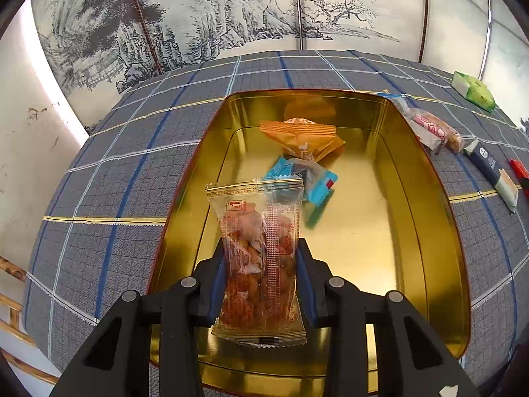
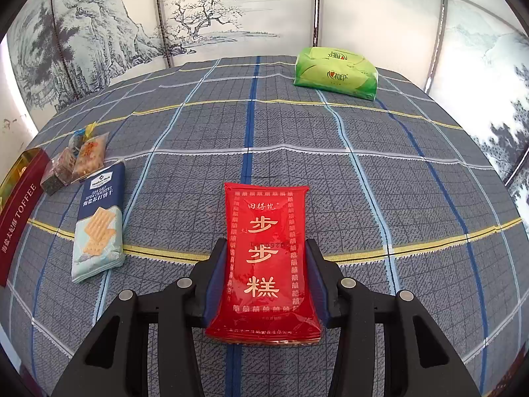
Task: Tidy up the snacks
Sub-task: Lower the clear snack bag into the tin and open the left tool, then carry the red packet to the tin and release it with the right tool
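Mostly clear packet [image 1: 261,258], reddish-brown snacks

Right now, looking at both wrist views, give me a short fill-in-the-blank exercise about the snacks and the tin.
1. The left hand-held gripper is shut on a clear packet above the open ____ tin.
2. The right hand-held gripper is shut on a ____ packet with gold lettering.
3. Inside the tin, the blue wrapper lies nearer the camera than the ____ wrapper.
4. At the far end of the tablecloth sits a ____ tissue pack.

Missing words: gold; red; orange; green
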A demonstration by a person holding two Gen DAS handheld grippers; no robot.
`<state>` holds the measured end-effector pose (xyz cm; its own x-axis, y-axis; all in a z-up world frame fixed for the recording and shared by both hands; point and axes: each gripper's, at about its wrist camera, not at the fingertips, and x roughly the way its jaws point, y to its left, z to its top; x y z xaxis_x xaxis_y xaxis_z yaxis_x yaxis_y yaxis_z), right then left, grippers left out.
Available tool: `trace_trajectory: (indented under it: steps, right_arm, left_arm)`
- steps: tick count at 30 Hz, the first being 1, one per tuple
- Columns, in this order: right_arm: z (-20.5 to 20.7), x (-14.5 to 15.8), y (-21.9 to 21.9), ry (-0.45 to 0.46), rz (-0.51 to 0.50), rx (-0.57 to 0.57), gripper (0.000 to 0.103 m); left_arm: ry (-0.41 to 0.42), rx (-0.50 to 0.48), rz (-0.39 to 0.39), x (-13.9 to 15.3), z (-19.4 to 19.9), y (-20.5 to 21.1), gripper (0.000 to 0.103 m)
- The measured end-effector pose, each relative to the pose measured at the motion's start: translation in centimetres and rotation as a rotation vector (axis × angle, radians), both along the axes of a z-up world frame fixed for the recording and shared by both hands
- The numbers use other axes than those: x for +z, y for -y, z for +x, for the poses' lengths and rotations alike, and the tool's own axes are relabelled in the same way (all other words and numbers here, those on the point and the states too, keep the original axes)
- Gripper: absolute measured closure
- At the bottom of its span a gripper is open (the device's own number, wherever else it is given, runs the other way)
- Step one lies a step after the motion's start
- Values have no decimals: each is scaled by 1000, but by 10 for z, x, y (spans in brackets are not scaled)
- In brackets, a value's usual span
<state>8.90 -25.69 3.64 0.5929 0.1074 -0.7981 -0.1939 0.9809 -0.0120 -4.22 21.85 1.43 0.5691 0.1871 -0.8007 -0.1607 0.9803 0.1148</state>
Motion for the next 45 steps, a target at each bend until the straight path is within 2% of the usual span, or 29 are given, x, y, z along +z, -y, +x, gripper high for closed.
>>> trace_trajectory:
  steps: [8, 15, 21, 23, 25, 27, 30, 35, 41, 45]
  right_arm:
    - [0, 0, -1, 0, -1, -1, 57]
    - [0, 0, -1, 0, -3, 0, 57]
    - [0, 0, -2, 0, -8, 0, 56]
    - [0, 0, -3, 0, -9, 0, 56]
    - [0, 0, -1, 1, -12, -2, 56]
    - [1, 0, -1, 2, -15, 0, 56]
    - [-1, 1, -3, 5, -24, -1, 56]
    - [-11, 4, -5, 0, 15, -7, 57]
    - [-30, 19, -27, 25, 72, 40, 58]
    - [-38, 50, -63, 82, 120, 118, 60]
  left_arm:
    - [40, -6, 4, -2, 3, -8, 68]
    - [106, -36, 15, -3, 5, -10, 67]
    - [144, -34, -22, 2, 9, -16, 64]
    - [168, -35, -53, 4, 8, -18, 60]
    - [200, -37, -89, 7, 5, -22, 47]
    - [226, -46, -104, 9, 3, -22, 44]
    - [232, -51, -59, 9, 2, -15, 44]
    - [262, -64, -35, 11, -2, -11, 44]
    - [283, -24, -82, 12, -5, -24, 43]
    - [307, -15, -102, 14, -9, -28, 41]
